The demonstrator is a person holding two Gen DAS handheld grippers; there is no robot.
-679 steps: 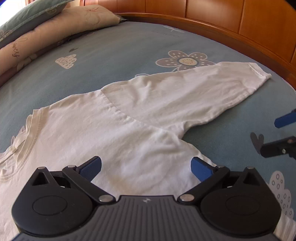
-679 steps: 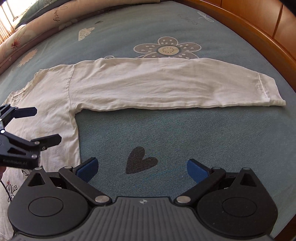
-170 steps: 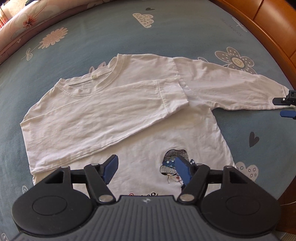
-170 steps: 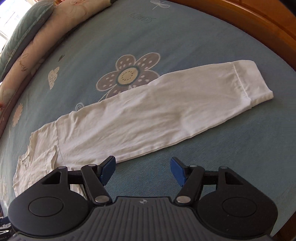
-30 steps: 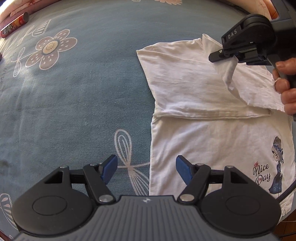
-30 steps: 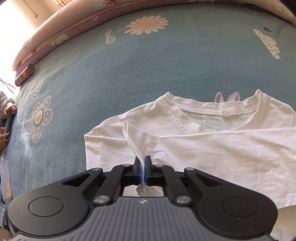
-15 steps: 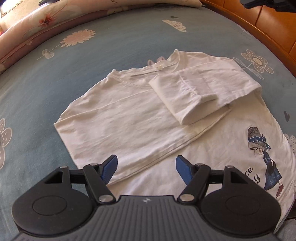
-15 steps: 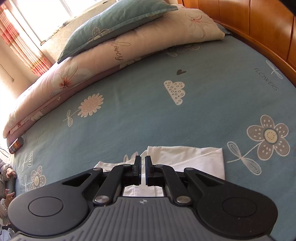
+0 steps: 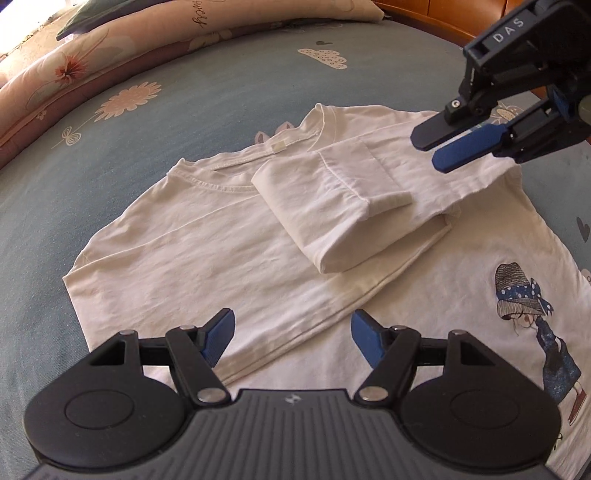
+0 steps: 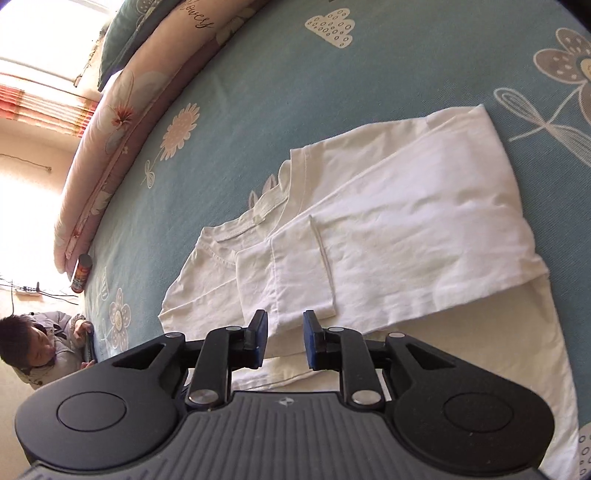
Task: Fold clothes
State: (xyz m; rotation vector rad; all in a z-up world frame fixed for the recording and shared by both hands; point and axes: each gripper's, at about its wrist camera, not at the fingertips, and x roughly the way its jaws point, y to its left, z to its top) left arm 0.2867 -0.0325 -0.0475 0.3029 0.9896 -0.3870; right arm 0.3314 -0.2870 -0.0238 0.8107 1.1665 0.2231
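Note:
A white long-sleeved shirt (image 9: 207, 258) lies flat on the blue bedspread (image 9: 221, 88), both sleeves folded across its chest. The upper sleeve is doubled back, its cuff (image 9: 354, 181) on top. A printed girl (image 9: 532, 332) shows on the shirt's lower front. My left gripper (image 9: 291, 334) hovers open over the shirt's near edge, nothing between its fingers. My right gripper (image 10: 282, 338) hangs above the folded cuff (image 10: 295, 280); its jaws are opening, with a small gap and no cloth in it. In the left wrist view the right gripper (image 9: 436, 142) sits at upper right, above the sleeve.
Pillows and a rolled quilt (image 9: 110, 66) line the far side of the bed. A wooden headboard (image 9: 424, 11) runs behind. A small can (image 10: 81, 277) lies by the quilt's end. A person (image 10: 44, 343) sits at the bed's left edge.
The right gripper, earlier shut on the sleeve, has dropped it folded on the shirt, swung back over it and parted its jaws. The left gripper moved in nearer the shirt.

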